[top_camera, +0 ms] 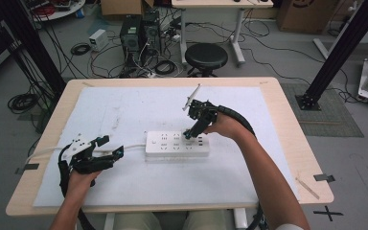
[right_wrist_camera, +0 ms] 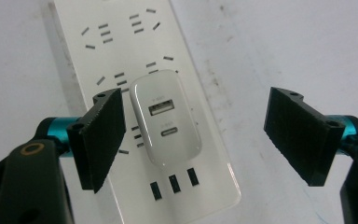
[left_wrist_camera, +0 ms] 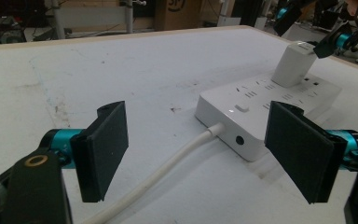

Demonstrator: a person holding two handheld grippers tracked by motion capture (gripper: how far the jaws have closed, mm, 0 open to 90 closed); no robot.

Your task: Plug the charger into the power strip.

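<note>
A white charger (right_wrist_camera: 166, 121) stands plugged into a white power strip (top_camera: 177, 144) on the desk (top_camera: 278, 103), directly beneath the right claw (right_wrist_camera: 193, 140), whose jaws stand wide apart, gripping nothing. The left claw (left_wrist_camera: 205, 149), also open and empty, straddles the strip's cable (left_wrist_camera: 168, 165).

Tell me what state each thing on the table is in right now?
Charger: plugged upright into the power strip, both its ports empty.
Power strip: flat on the white mat, other sockets free, cable attached.
Right gripper: open above the charger, not touching it.
Left gripper: open, holding nothing, by the cable end of the strip.
</note>
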